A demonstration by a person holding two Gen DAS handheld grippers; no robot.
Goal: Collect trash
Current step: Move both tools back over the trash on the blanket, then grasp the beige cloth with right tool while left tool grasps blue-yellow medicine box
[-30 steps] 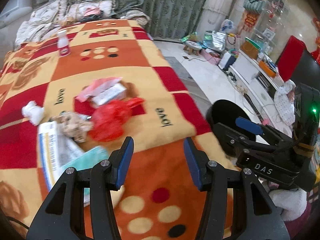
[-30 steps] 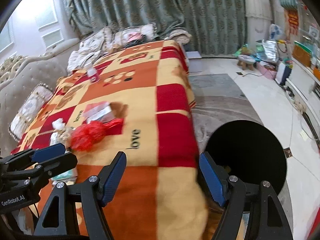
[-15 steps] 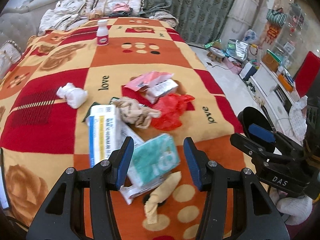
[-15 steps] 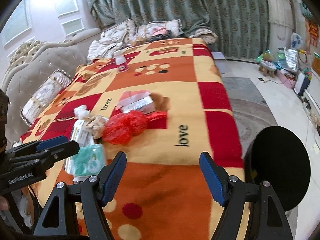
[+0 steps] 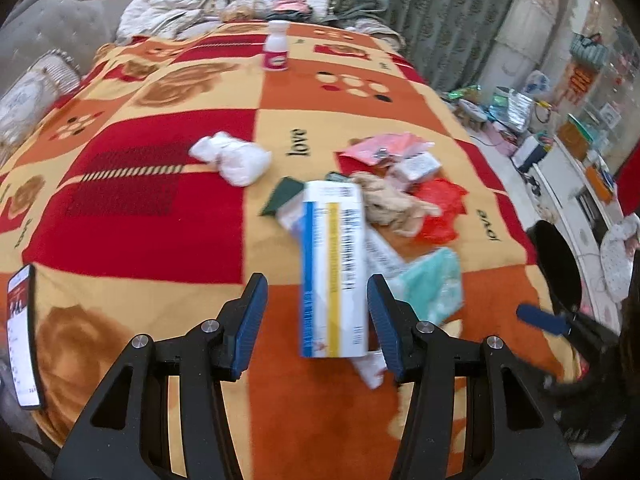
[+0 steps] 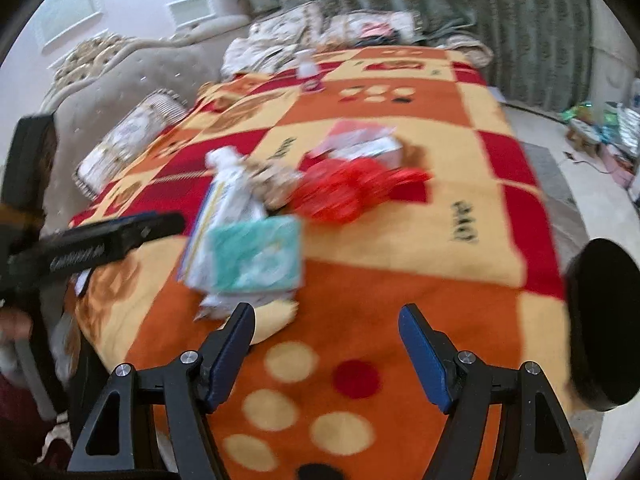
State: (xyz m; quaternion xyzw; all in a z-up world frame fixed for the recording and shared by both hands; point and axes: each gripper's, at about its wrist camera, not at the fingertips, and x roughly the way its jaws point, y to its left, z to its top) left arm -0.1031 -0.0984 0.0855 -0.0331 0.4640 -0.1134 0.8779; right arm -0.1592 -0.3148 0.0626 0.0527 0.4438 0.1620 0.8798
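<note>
Trash lies in a pile on the patterned blanket (image 5: 132,220): a white box with blue and yellow stripes (image 5: 334,272), a teal packet (image 5: 434,286) (image 6: 256,256), a red plastic bag (image 5: 440,208) (image 6: 352,192), a beige crumpled wrapper (image 5: 394,204), a pink packet (image 5: 384,146) and a white crumpled bag (image 5: 236,158). My left gripper (image 5: 316,320) is open, its jaws either side of the striped box's near end. My right gripper (image 6: 326,354) is open and empty, just short of the teal packet.
A black round bin (image 6: 604,328) (image 5: 560,264) stands at the blanket's right edge. A small white bottle (image 5: 276,50) stands far back. A phone (image 5: 22,336) lies at the left edge. Pillows and bedding are piled at the far end.
Both grippers have swung left, from the bin towards the trash pile, and moved closer to it. The striped box now sits between the left jaws. Both stay open.
</note>
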